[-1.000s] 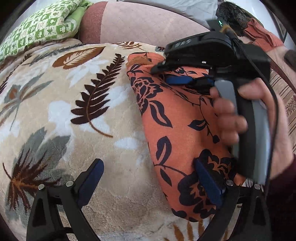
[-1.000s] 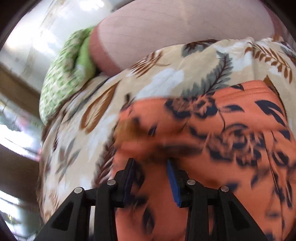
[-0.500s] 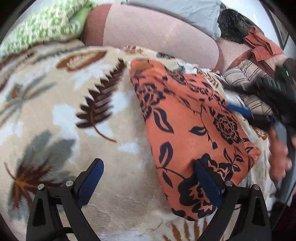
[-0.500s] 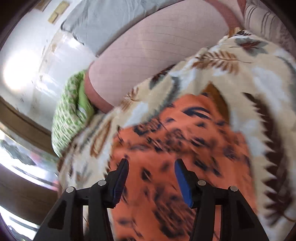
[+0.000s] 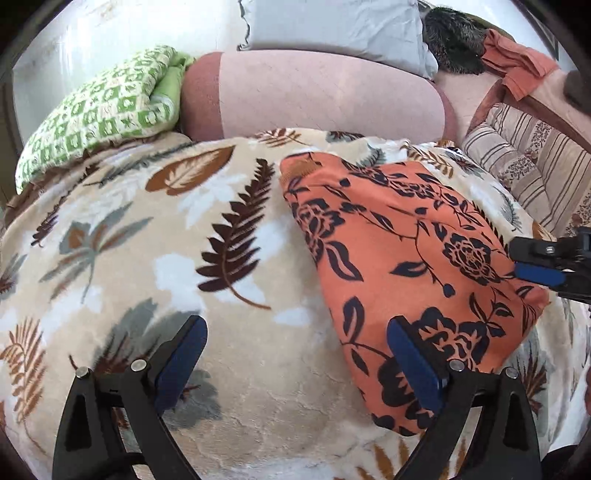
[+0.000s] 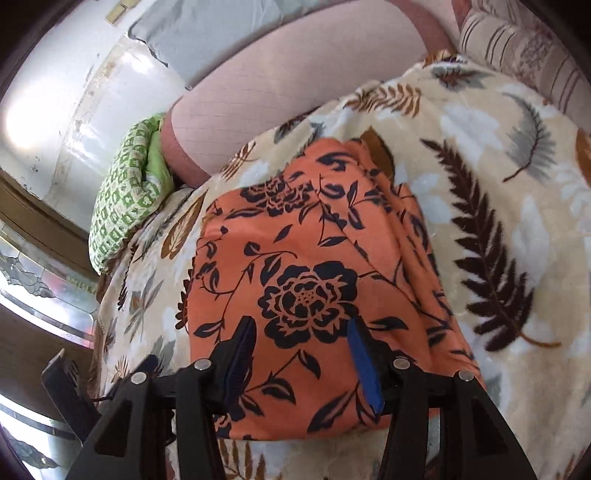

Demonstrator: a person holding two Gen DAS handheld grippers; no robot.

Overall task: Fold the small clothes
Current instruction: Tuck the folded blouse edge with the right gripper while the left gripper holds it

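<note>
Orange flowered garment [image 5: 399,258] lies folded on the leaf-print blanket [image 5: 184,258], right of its middle. Left gripper [image 5: 295,365] hangs spread wide, holding nothing, its right finger over the cloth's near edge. Right gripper [image 6: 299,354] has just been opening; its jaws stand apart above the cloth, gripping nothing.

1. Right gripper [image 5: 543,273]: in the left wrist view the frame's right edge is cutting it off, so only one blue pad and some black frame are showing.
2. Orange floral garment [image 6: 306,288]: its near edge is lying hidden behind the gripper's fingers [image 6: 364,363].
3. Dark furry object [image 5: 452,35]: too partial to identify; the grey pillow [image 5: 332,26] is overlapping it.
</note>
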